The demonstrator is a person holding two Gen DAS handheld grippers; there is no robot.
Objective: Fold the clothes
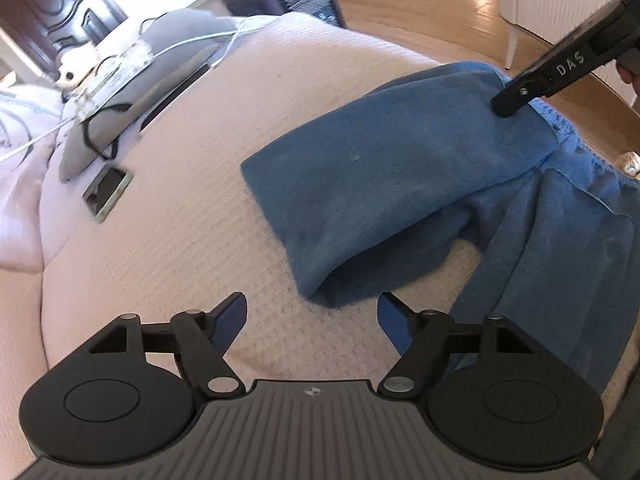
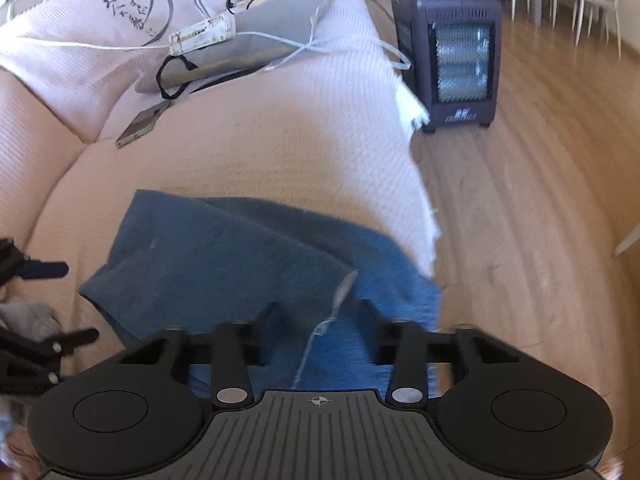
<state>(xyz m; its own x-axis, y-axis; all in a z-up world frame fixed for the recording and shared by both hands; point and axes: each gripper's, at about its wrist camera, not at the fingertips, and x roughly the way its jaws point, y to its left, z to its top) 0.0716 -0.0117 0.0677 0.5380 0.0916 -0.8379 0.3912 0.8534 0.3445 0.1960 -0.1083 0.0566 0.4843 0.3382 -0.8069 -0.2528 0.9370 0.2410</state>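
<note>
Both grippers black plastic – left gripper (image 1: pixel 312 312) w/ blue-padded fingers (image 1: pixel 230 322), silver screws, "DAS" lettering

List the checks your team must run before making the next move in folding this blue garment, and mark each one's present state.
1. Left gripper open and empty: ok.
2. Right gripper clamped on the blue garment: not ok; its jaws stand apart with the cloth between them.
3. Garment lying flat: not ok; the two legs splay apart and the cloth is rumpled where they meet.
4. Garment fully on the bed cover: cannot tell; its right side lies at the cover's edge.
5. Clutter away from the garment: ok; the flat device and grey cushion lie well apart from it.
</note>
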